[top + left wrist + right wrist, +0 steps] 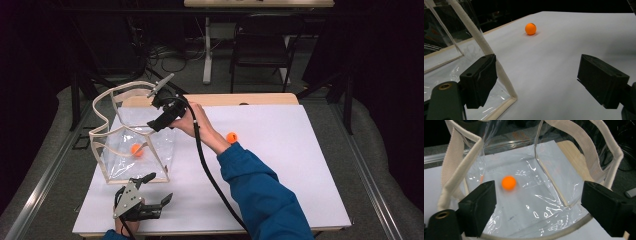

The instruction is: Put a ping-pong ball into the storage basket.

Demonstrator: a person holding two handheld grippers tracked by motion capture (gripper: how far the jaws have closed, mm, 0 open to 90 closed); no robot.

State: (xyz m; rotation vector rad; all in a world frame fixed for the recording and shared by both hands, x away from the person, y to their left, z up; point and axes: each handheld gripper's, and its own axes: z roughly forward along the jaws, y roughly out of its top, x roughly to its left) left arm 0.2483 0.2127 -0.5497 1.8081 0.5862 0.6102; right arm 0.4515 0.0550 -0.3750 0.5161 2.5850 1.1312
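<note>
A clear plastic bag [117,127] with cream webbing trim stands open at the left of the white table [280,165]. An orange ball [137,150] lies inside it, blurred in the right gripper view [508,182]. My right gripper [161,111] hangs over the bag's mouth, jaws open and empty, looking down into the bag [544,142]. A second orange ball [231,137] rests on the table beside the right forearm, also seen in the left gripper view [530,28]. My left gripper [159,192] rests open near the table's front edge, next to the bag's corner [506,100].
The white board covers a wooden table with metal rails along both sides. Behind it stand a dark chair [262,45] and a table leg [207,50], with cables on the floor. The right gripper's black cable [210,175] trails across the board.
</note>
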